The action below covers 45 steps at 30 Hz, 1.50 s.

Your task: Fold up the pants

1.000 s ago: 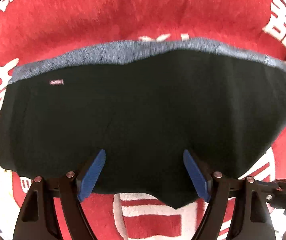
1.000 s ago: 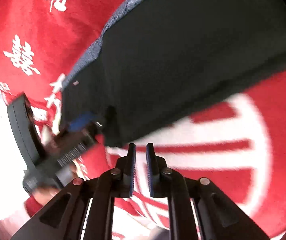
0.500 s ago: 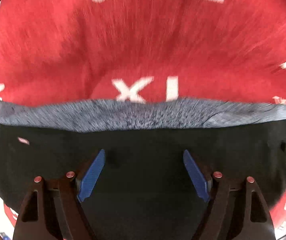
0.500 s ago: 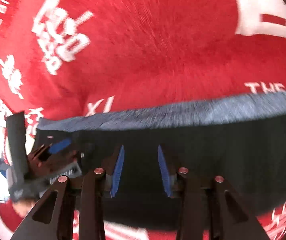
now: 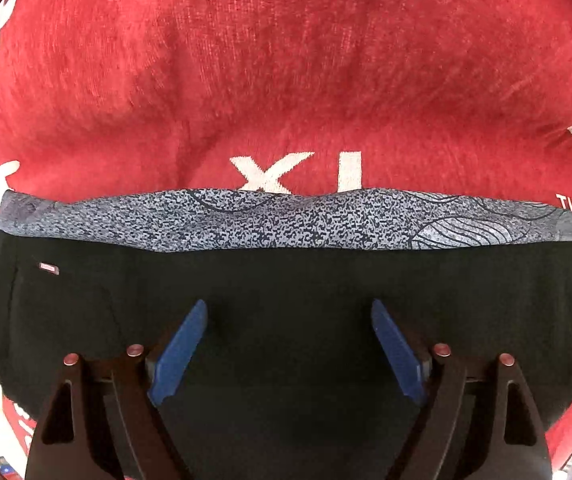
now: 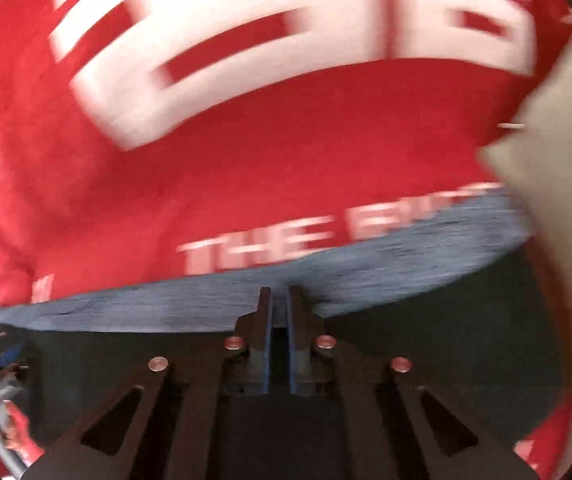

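The folded black pants (image 5: 286,280) lie flat on the red blanket, with a grey-blue patterned band (image 5: 286,220) along the far edge. My left gripper (image 5: 288,312) is open and empty, its blue pads spread wide just above the black cloth. In the right wrist view, which is blurred, my right gripper (image 6: 279,300) has its jaws nearly together over the pants (image 6: 426,340), near the grey-blue band (image 6: 366,276). Whether it pinches cloth does not show. The other gripper shows at the far left of that view (image 6: 1,368).
A red blanket (image 5: 286,80) with white letters and characters covers the whole surface under the pants. It also fills the right wrist view (image 6: 245,168). A pale surface (image 6: 558,200) shows past the blanket's right edge.
Both grippers moved forward over the pants toward the grey-blue band. The right gripper opened half a second ago and has closed again. The left gripper stayed open.
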Available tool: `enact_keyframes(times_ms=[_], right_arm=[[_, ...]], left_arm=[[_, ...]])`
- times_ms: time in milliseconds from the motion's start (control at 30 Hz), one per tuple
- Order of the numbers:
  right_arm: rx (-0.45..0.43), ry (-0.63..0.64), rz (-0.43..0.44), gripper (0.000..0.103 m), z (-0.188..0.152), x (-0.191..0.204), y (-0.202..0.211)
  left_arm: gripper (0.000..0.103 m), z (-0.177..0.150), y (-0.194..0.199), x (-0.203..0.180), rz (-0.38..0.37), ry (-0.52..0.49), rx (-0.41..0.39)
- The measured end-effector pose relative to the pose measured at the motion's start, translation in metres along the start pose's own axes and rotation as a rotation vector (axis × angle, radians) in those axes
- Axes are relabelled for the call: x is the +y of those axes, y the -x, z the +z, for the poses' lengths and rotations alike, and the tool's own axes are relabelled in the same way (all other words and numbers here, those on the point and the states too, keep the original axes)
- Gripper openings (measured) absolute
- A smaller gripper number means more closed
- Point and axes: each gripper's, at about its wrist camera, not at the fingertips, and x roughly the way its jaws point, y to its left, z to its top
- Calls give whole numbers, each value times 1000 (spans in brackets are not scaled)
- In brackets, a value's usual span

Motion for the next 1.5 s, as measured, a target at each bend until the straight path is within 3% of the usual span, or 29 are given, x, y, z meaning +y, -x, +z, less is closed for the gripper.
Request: enact_keyframes(times_ms=[100, 200, 300, 400, 433, 467, 500, 600, 933, 1033, 1100, 1167, 1500], right_arm=[[-2, -135, -74, 20, -1, -44, 24], [-1, -278, -11, 21, -16, -75, 53], [18, -237, 26, 21, -31, -70, 65], [57, -152, 26, 21, -47, -57, 57], [90, -127, 2, 21, -54, -55, 46], [100, -117, -5, 21, -59, -55, 41], [64, -105, 7, 21, -63, -57, 39], [32, -53, 11, 21, -63, -56, 40], [71, -60, 1, 25, -60, -57, 49], [95, -75, 10, 36, -59, -57, 47], [107, -86, 14, 49, -64, -58, 52], [112, -101, 12, 53, -68, -55, 58], [140, -147, 64, 53, -92, -43, 70]], left_arm=[[85, 18, 7, -27, 12, -49, 14], [85, 16, 31, -61, -58, -118, -24], [85, 8, 33, -100, -100, -174, -18], [85, -8, 16, -133, -128, -203, 39], [86, -19, 9, -146, -111, -237, 50], [86, -26, 10, -150, -83, -251, 0], [86, -30, 11, -151, -76, -252, -36], [89, -29, 9, -144, -102, -195, -12], [97, -20, 9, -149, -54, -177, 37], [100, -13, 12, -154, -23, -177, 28], [100, -12, 13, -156, -16, -176, 28], [100, -12, 13, -160, -9, -174, 33], [100, -20, 27, -160, -1, -166, 37]])
